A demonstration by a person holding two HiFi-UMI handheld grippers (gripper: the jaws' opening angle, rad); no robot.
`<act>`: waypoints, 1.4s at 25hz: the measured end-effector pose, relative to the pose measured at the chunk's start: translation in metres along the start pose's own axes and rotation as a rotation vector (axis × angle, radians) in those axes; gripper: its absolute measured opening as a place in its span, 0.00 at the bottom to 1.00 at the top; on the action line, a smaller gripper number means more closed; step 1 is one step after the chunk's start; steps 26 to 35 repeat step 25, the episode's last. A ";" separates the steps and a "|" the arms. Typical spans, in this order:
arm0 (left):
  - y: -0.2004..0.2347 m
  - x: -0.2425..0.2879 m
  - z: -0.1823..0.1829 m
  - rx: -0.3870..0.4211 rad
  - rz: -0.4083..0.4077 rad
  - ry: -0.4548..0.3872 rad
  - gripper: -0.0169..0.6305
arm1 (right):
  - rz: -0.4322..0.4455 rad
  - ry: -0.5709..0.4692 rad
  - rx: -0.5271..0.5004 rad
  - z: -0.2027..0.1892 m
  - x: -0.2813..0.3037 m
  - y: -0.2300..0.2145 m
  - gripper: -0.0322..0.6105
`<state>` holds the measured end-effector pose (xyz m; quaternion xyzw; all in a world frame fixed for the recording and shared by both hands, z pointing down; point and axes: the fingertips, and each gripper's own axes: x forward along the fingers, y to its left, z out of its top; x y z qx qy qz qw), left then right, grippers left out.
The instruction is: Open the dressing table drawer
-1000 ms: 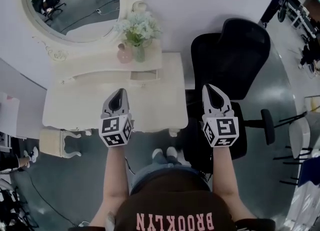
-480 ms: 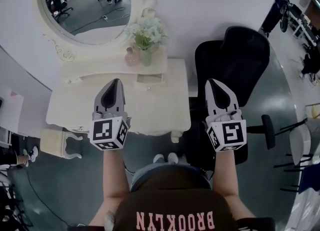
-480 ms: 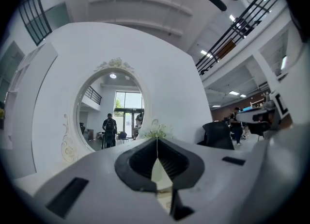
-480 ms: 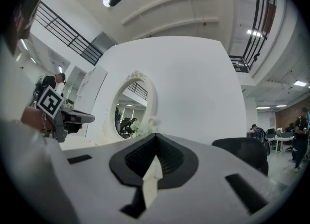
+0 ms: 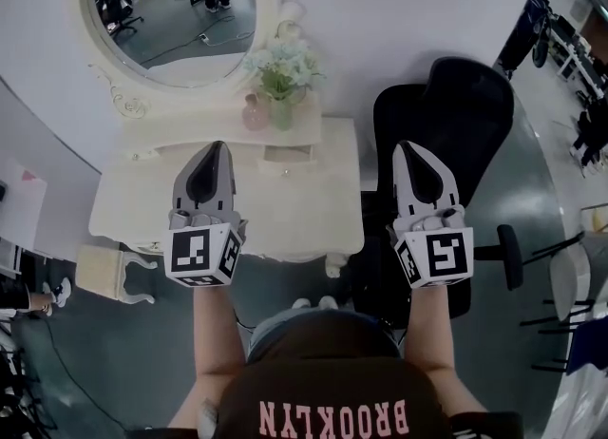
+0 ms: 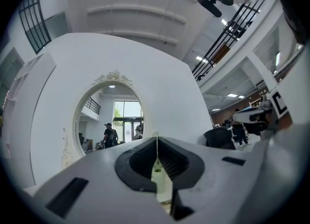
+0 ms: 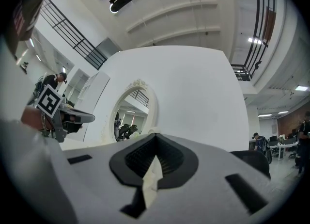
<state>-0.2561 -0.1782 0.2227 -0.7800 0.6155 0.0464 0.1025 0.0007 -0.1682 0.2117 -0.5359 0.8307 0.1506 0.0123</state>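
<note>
The cream dressing table [image 5: 313, 223] stands below me against the white wall, with an oval mirror [image 5: 176, 14] above it. A small drawer [image 5: 286, 153] sits shut under the table's raised back shelf. My left gripper [image 5: 217, 148] hovers over the left half of the tabletop, shut and empty. My right gripper [image 5: 409, 148] hangs past the table's right edge, over the black chair [image 5: 446, 114], also shut and empty. In the left gripper view the left gripper [image 6: 156, 138] points at the mirror [image 6: 112, 121]. In the right gripper view the right gripper [image 7: 155, 138] faces the wall beside the mirror [image 7: 131, 114].
A vase of pale flowers [image 5: 283, 71] and a pink bottle [image 5: 254, 114] stand on the back shelf above the drawer. The black office chair is close against the table's right side. A cream stool [image 5: 109, 271] stands at the lower left. People show in the mirror and in the hall behind.
Both grippers have risen toward my head and look larger, and they now point more level. The table has shifted slightly right and down in the head view.
</note>
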 end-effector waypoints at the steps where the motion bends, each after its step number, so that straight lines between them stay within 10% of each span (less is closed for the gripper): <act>1: 0.000 0.000 0.002 0.001 0.001 -0.006 0.04 | 0.000 -0.004 -0.004 0.002 0.000 -0.001 0.05; 35: -0.007 0.009 0.008 0.006 -0.030 -0.022 0.04 | 0.011 -0.004 0.002 0.003 0.002 -0.004 0.05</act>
